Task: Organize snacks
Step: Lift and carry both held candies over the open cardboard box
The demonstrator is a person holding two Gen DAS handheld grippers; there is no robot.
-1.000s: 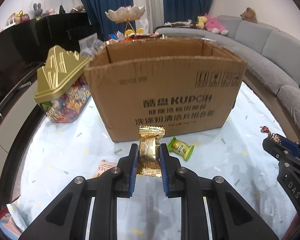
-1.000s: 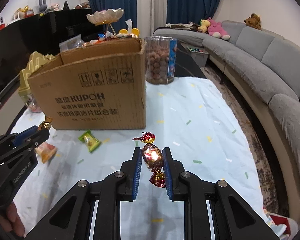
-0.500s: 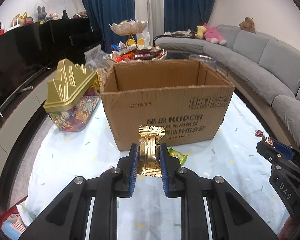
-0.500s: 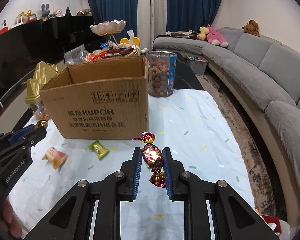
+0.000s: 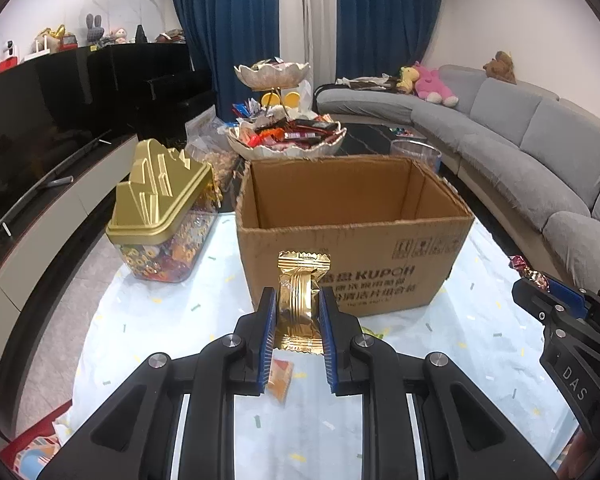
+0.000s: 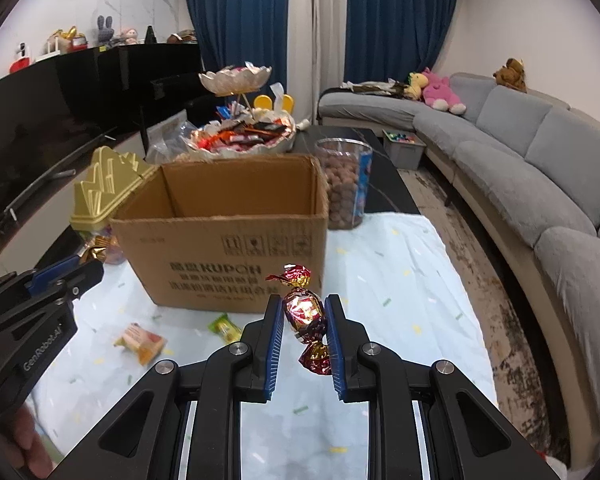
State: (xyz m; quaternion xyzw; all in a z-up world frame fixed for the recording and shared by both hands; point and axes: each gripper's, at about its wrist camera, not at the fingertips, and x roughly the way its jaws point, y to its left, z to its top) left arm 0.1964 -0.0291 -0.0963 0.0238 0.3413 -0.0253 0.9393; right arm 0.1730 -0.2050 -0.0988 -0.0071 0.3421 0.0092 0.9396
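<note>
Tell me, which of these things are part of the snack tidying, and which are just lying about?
Part of the job:
left gripper, gold packet
right gripper, red candy
cardboard box
green sweet, orange packet on the table

Lying about:
sofa
plush toys
curtains

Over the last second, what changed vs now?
Both tongs rose: the cardboard box sits lower in both views, its open inside now visible. Left tongs stay shut on the gold-wrapped snack, right tongs on the red foil candy. Nothing grabbed or released. The green candy and orange packet still lie on the tablecloth; box and gold-lidded jar unmoved.
</note>
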